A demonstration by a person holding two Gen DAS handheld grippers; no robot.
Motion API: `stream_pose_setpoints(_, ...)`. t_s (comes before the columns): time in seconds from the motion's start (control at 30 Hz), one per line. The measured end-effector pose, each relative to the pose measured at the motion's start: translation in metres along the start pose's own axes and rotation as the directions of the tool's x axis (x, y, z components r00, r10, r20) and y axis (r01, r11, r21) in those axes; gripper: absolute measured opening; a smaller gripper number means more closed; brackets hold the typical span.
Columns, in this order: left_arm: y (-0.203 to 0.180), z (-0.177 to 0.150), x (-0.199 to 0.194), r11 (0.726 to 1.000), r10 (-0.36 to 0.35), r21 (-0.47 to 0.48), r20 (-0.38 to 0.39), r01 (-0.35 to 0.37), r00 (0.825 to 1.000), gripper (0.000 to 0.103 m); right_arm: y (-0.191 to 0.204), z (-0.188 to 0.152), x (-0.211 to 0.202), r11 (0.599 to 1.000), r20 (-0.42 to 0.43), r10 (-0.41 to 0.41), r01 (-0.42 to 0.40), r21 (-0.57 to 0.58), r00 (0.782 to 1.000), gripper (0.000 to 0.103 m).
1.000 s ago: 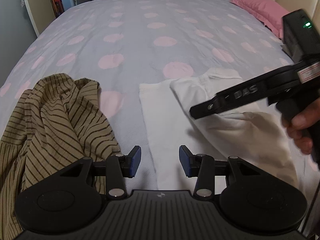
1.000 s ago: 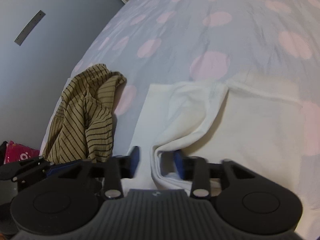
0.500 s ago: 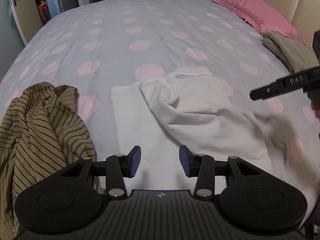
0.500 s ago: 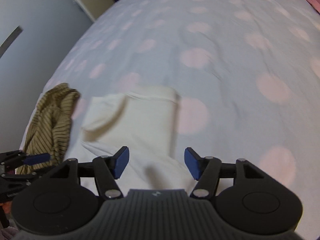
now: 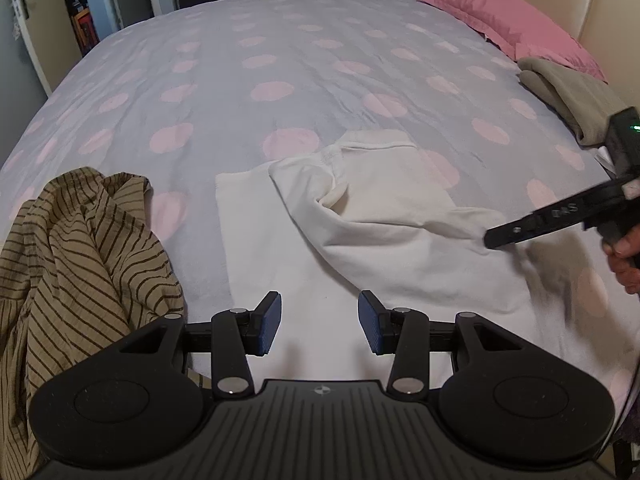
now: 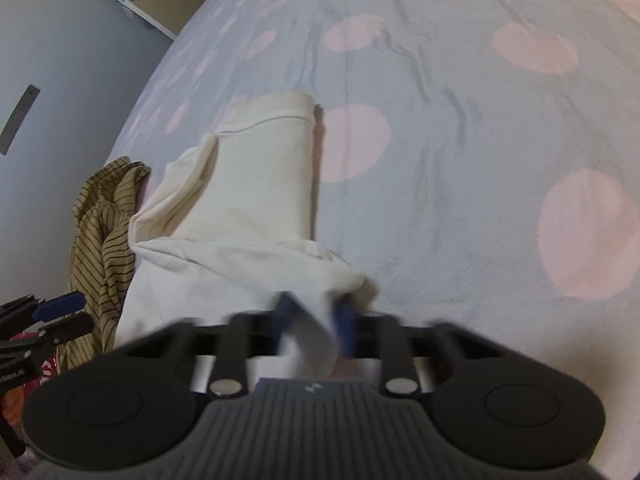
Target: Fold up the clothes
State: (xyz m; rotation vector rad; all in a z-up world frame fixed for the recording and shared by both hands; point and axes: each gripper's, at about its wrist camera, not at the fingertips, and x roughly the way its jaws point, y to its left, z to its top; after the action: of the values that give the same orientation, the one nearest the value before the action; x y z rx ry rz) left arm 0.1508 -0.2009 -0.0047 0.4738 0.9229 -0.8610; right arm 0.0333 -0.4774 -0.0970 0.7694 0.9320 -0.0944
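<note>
Right wrist view: the right claw [image 6: 314,322], having swung over to the white shirt [image 6: 248,200] on the bed [image 6: 460,160], is closing on its edge, starting a fold; left claw [image 5: 319,322] is hovering apart.

On the bed [image 5: 280,60] before you, the shirt [image 5: 380,216] lies in the middle, the striped garment [image 5: 80,248] to its left, and the folded garment [image 5: 560,92] far right, beside the pillow [image 5: 500,16].

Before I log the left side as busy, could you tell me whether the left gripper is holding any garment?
No, the left gripper stands open above the white garment, with nothing between its pads.
</note>
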Motion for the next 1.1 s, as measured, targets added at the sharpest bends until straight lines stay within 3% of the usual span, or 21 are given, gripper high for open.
stream_pose_setpoints(0.1, 0.002, -0.001, 0.0, 1.0, -0.004, -0.01, -0.003, 0.003, 1.0, 0.04, 0.016, -0.003, -0.02, 0.997, 0.028, 0.026, -0.024, -0.067, 0.999, 0.009)
stream_pose_setpoints(0.2, 0.003, -0.002, -0.003, 1.0, -0.014, -0.022, -0.004, 0.014, 1.0, 0.04, 0.039, -0.01, -0.041, 0.988, 0.047, 0.084, -0.077, -0.135, 0.995, 0.009)
stream_pose_setpoints(0.4, 0.016, -0.006, -0.021, 0.985, -0.102, -0.139, 0.023, 0.104, 0.995, 0.04, 0.101, -0.034, -0.06, 0.94, 0.04, 0.192, -0.172, -0.296, 0.98, 0.009)
stream_pose_setpoints(0.6, 0.039, -0.015, -0.04, 0.969, -0.09, -0.227, 0.051, 0.099, 0.995, 0.04, 0.157, -0.069, -0.033, 0.879, -0.046, 0.219, -0.218, -0.424, 0.975, 0.008)
stream_pose_setpoints(0.87, 0.058, -0.045, -0.042, 0.967, -0.067, -0.246, -0.008, 0.063, 0.998, 0.041, 0.196, -0.112, 0.034, 0.822, -0.17, 0.18, -0.244, -0.515, 0.969, 0.008)
stream_pose_setpoints(0.97, 0.06, -0.056, -0.038, 0.969, -0.076, -0.239, -0.04, 0.065, 0.996, 0.041, 0.202, -0.122, 0.054, 0.823, -0.192, 0.166, -0.244, -0.513, 0.967, 0.015)
stream_pose_setpoints(1.03, 0.059, -0.063, -0.035, 0.971, -0.09, -0.229, -0.059, 0.075, 0.994, 0.043, 0.202, -0.127, 0.06, 0.824, -0.207, 0.172, -0.256, -0.505, 0.963, 0.028)
stream_pose_setpoints(1.1, 0.059, -0.07, -0.031, 0.972, -0.104, -0.218, -0.077, 0.085, 0.992, 0.044, 0.201, -0.132, 0.059, 0.813, -0.232, 0.182, -0.279, -0.512, 0.956, 0.033)
